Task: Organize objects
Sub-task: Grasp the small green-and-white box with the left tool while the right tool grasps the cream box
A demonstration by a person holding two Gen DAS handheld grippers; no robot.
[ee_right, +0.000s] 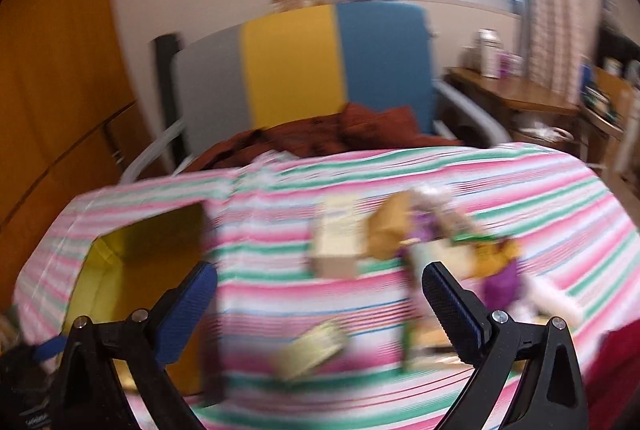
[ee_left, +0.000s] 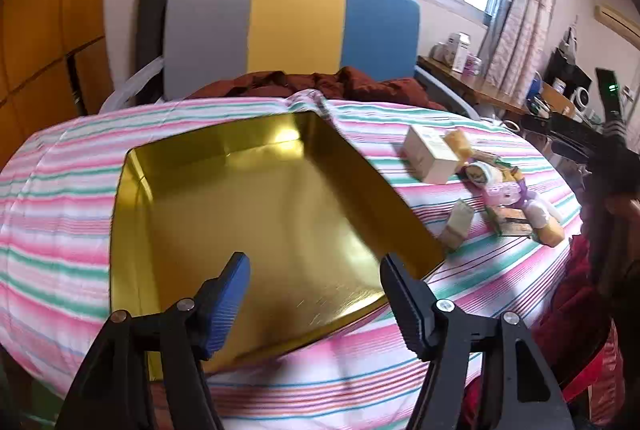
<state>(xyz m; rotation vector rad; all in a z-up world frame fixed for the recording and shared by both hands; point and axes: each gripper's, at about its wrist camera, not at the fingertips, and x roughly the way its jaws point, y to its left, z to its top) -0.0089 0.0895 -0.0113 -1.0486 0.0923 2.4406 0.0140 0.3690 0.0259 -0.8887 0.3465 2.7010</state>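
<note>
Both the left tongs (ee_left: 314,288) and right tongs (ee_right: 320,306) are seen released, empty. Ahead-right of the left, the box (ee_left: 430,154) is judged light, stiff; flat sides are best gripped.

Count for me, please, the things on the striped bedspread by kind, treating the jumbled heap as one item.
Gold tin: 1
Cream box: 1
Beige packet, lying apart: 1
Heap of mixed packets, too jumbled to count singly: 1
Total: 4
</note>
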